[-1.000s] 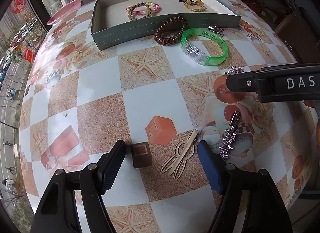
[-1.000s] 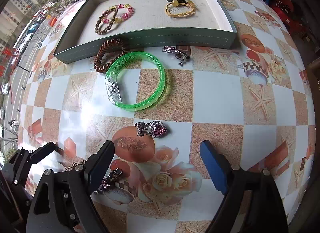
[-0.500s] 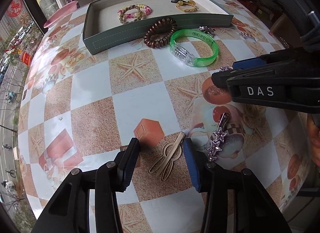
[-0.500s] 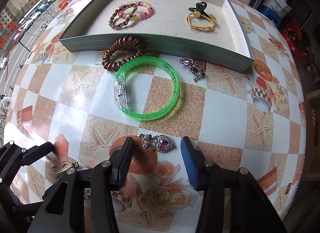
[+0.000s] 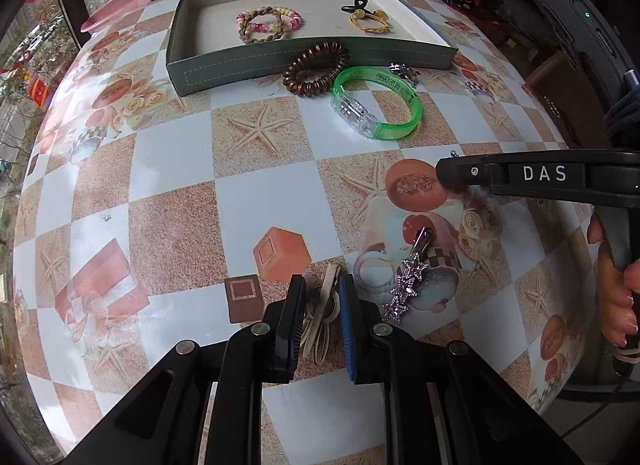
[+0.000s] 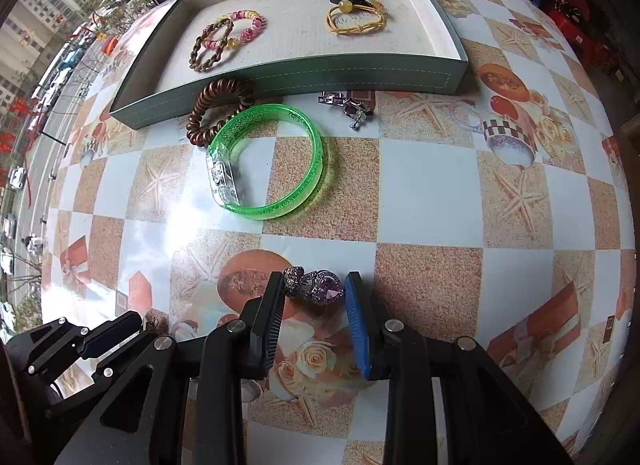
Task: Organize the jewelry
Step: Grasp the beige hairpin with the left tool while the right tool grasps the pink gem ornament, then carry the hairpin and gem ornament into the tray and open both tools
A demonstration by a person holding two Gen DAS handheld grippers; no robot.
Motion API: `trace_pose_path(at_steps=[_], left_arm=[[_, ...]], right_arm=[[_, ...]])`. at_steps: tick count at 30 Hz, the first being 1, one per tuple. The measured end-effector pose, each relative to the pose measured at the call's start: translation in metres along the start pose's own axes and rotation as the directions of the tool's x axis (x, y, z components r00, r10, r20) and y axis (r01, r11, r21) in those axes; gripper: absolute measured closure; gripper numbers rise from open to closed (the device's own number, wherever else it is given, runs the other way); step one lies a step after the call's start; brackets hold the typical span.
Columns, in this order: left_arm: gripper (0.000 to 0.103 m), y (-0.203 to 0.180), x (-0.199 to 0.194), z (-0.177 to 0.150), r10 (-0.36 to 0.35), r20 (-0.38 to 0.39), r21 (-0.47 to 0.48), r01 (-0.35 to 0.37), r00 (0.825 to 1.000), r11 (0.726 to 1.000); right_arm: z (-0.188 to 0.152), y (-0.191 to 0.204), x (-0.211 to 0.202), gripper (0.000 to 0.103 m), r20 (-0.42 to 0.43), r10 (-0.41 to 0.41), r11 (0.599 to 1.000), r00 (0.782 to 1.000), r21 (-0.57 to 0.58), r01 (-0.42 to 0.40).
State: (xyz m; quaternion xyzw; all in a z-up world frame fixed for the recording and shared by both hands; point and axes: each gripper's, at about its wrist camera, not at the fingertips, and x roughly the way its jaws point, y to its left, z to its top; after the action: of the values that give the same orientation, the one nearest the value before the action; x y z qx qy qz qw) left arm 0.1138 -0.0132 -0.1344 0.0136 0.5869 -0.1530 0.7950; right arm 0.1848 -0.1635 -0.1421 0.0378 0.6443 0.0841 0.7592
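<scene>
My left gripper (image 5: 322,285) is shut on a tan wooden hair clip (image 5: 324,307) at the table's near edge. My right gripper (image 6: 314,279) is shut on a purple heart brooch (image 6: 316,287). A green tray (image 5: 256,65) at the back holds beaded bracelets (image 5: 268,23) and a yellow hair tie with a black claw clip (image 5: 366,17). A brown coil hair tie (image 5: 316,67), a green bangle (image 5: 376,105) and a silver earring (image 5: 404,71) lie in front of the tray. A purple star hair clip (image 5: 408,281) lies right of my left gripper.
A pink bowl (image 5: 118,13) sits at the table's far left edge. The round table (image 6: 432,193) has a patterned checked cover. The right gripper's body (image 5: 540,177) reaches in from the right in the left wrist view.
Both grippers have moved down and closed: the left onto the wooden hair clip, the right onto the purple heart brooch.
</scene>
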Motion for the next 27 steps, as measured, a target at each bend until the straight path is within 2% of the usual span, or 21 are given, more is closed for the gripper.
trace_pose_path(at_steps=[8,16,27], left_arm=[[0.073,0.015,-0.015,0.004,-0.01,0.021,-0.054,0.012,1.0,0.998],[0.073,0.017,-0.032,0.025,-0.011,0.065,-0.068,0.016,0.998,0.998],[0.073,0.012,-0.05,0.069,-0.001,0.146,-0.06,0.01,0.989,0.998]], right_arm=[[-0.01,-0.029,-0.01,0.07,-0.013,0.064,0.992,0.998,0.105,-0.063],[-0.013,-0.04,-0.025,0.07,0.003,0.097,0.985,0.995,0.142,-0.096],[0.027,-0.057,-0.049,0.07,0.056,0.12,0.981,0.991,0.145,-0.127]])
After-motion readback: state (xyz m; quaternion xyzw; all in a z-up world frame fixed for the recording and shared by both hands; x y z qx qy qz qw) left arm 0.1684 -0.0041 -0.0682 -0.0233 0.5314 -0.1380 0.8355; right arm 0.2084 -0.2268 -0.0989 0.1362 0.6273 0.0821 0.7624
